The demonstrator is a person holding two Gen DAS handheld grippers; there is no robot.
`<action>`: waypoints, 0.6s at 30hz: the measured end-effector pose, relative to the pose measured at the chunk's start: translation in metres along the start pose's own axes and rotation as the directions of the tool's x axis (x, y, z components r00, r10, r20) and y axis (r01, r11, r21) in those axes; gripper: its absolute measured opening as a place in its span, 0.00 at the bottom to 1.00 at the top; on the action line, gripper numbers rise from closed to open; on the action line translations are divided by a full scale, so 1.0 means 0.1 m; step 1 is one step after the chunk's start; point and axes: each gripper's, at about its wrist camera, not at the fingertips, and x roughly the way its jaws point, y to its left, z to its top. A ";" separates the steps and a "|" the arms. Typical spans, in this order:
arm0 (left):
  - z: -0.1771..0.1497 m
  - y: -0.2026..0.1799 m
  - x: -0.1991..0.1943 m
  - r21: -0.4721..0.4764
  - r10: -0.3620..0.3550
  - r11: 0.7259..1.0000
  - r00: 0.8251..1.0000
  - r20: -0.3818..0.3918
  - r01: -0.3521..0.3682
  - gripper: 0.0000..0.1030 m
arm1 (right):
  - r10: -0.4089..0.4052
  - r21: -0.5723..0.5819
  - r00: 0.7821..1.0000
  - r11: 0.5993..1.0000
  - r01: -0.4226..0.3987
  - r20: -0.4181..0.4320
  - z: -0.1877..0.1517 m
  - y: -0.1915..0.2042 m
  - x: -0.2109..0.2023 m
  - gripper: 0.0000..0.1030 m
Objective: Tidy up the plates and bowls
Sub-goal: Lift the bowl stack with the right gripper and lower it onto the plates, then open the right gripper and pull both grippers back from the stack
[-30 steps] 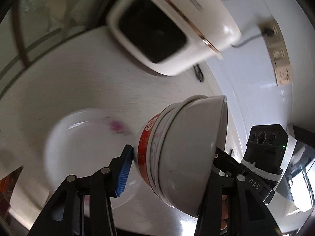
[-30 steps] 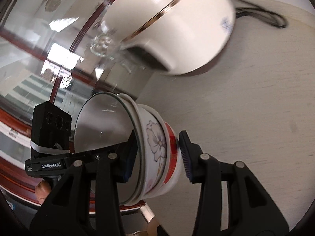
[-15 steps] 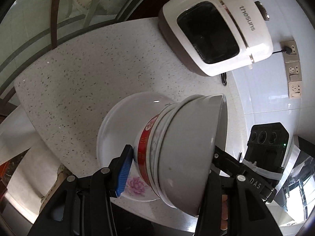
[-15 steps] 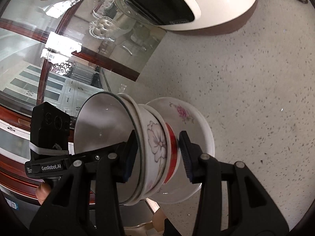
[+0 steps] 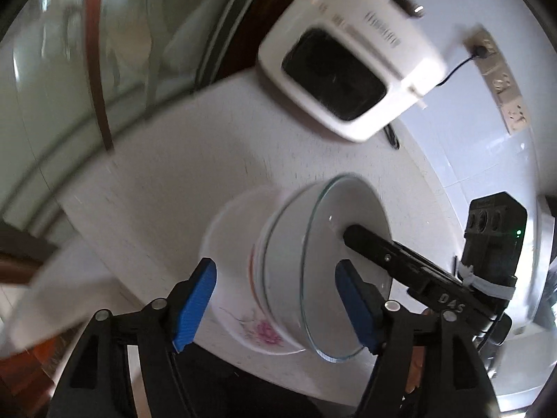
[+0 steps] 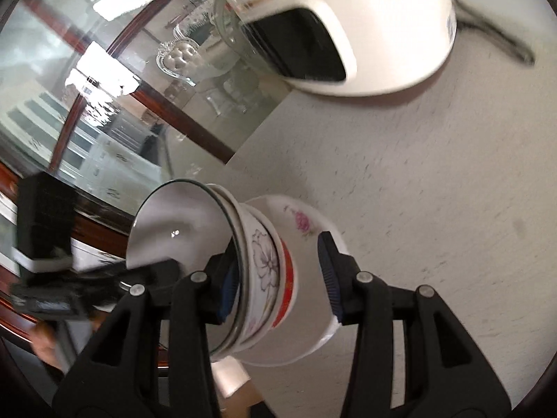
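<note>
Bowl stack (image 5: 306, 264) sits right between my two grippers, down on the flowered plate (image 6: 306, 230) near the counter's (image 6: 435, 181) front edge. The stack looks nested: a glass bowl (image 6: 181, 230) innermost, then a floral one with a red band. From these tilted views I can't say for sure whether the base is fully seated on the plate or just touching it.

Left gripper (image 5: 275, 299): jaws wide, one blue pad out beside the plate's rim, the other inside the glass bowl, and I see clear gaps on both sides, so I read it as gripping nothing. Right gripper (image 6: 278, 282): also spread, one pad inside the bowl mouth, the other out past the red band over the plate. Looks to be released too, though the inner pad may be brushing the glass; hard to tell with the blur.

The stack's axis runs across both grippers, mouth toward the left one's camera side. Both hands are equally close. My guess: stack is delivered, so next I back both straight out without snagging the rim. White appliance (image 5: 348, 69) is well behind, no concern.
</note>
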 end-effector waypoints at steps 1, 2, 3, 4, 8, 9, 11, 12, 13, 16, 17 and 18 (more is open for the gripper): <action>-0.01 0.00 -0.08 0.013 0.008 1.000 0.999 0.037 -0.009 0.69 | -0.031 -0.033 0.999 0.999 0.032 0.017 -0.01 0.04 -0.04 0.46; -0.01 0.01 -0.17 0.031 0.005 0.999 0.996 0.085 -0.007 0.69 | -0.063 -0.069 0.997 0.995 0.066 0.038 -0.03 0.10 -0.07 0.46; -0.02 0.02 -0.20 0.045 0.017 0.999 0.994 0.112 -0.022 0.61 | -0.089 -0.094 0.994 0.991 0.094 0.055 -0.04 0.14 -0.08 0.47; -0.03 0.03 -0.21 0.052 0.031 0.998 0.992 0.123 -0.038 0.41 | -0.115 -0.114 0.991 0.986 0.123 0.072 -0.05 0.18 -0.11 0.47; -0.04 0.05 -0.14 0.051 -0.034 0.998 0.993 0.113 0.028 0.21 | -0.173 -0.162 0.976 0.968 0.193 0.129 -0.07 0.27 -0.17 0.50; -0.04 0.02 -0.13 0.054 -0.033 0.998 0.993 0.117 0.027 0.18 | -0.193 -0.179 0.971 0.959 0.218 0.144 -0.08 0.30 -0.19 0.50; -0.05 0.00 -0.12 0.044 -0.037 0.999 0.994 0.107 0.032 0.17 | -0.213 -0.196 0.964 0.950 0.243 0.161 -0.10 0.34 -0.19 0.50; -0.04 0.00 -0.11 0.040 -0.038 0.999 0.994 0.105 0.034 0.18 | -0.219 -0.200 0.961 0.947 0.250 0.168 -0.11 0.35 -0.20 0.50; -0.04 0.02 -0.07 0.035 -0.041 0.999 0.994 0.101 0.038 0.19 | -0.222 -0.203 0.960 0.945 0.255 0.171 -0.11 0.36 -0.21 0.50; -0.03 0.06 -0.07 0.013 -0.038 0.999 0.994 0.101 0.037 0.28 | -0.229 -0.205 0.956 0.942 0.266 0.185 -0.10 0.39 -0.21 0.51; -0.04 0.08 -0.10 0.013 -0.034 0.999 0.993 0.111 0.032 0.31 | -0.232 -0.207 0.954 0.940 0.270 0.192 -0.11 0.40 -0.22 0.51; -0.05 0.09 -0.12 0.015 -0.031 0.999 0.992 0.121 0.030 0.41 | -0.235 -0.207 0.951 0.939 0.276 0.200 -0.12 0.42 -0.23 0.52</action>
